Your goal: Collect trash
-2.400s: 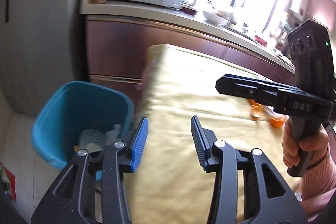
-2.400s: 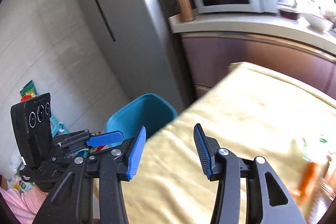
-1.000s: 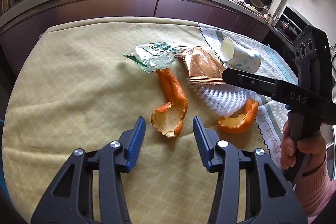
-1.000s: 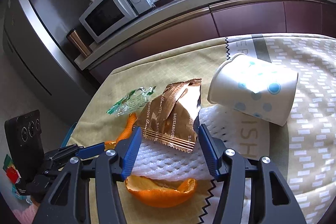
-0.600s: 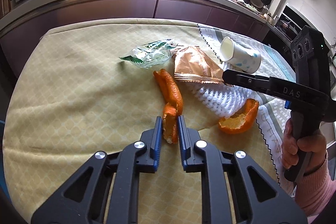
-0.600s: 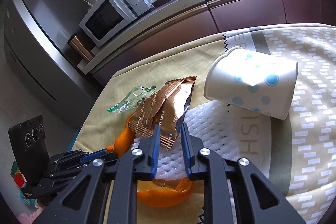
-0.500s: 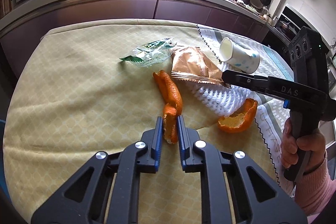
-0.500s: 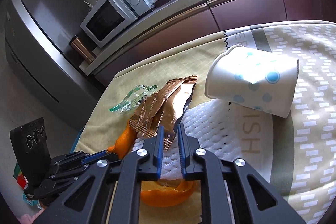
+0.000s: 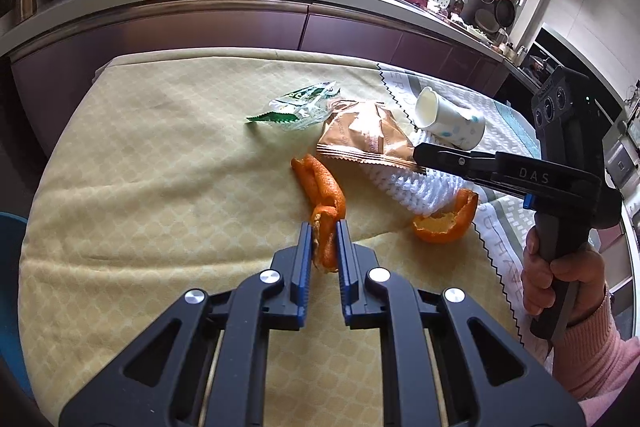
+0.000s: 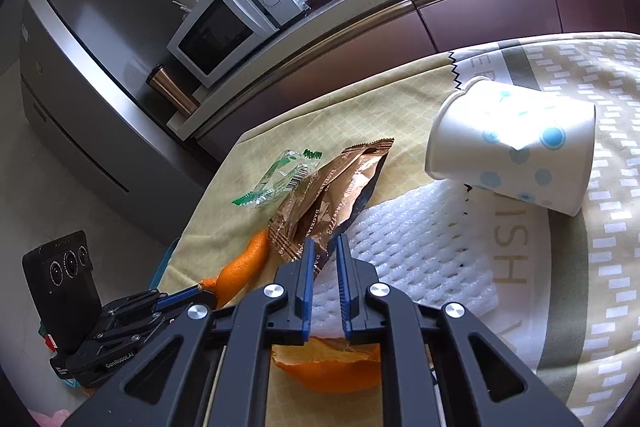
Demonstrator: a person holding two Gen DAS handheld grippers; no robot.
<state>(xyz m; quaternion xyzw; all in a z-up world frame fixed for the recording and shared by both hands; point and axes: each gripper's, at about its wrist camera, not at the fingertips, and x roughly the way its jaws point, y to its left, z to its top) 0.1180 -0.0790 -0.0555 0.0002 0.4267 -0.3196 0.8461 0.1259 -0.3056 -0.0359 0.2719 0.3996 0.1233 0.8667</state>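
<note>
Inspecting the bench (image 9: 120, 187), we find the left gripper (image 9: 324, 251) jaws clamped on a long orange peel (image 9: 324, 195), and the right gripper (image 10: 324, 263) jaws pinching the brown wrapper (image 10: 320, 203); its lower edge is hidden.

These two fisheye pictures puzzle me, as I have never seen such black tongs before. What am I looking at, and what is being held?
No robot here: a person holds a hand-operated gripper in each hand, each with a camera looking along its two fingers. One picture is from the left gripper, which has just closed on a long orange peel. The other is from the right gripper, which has just closed on the brown snack wrapper. On the yellow tablecloth also lie a green wrapper, white foam netting, a second orange peel and a tipped spotted paper cup.
</note>
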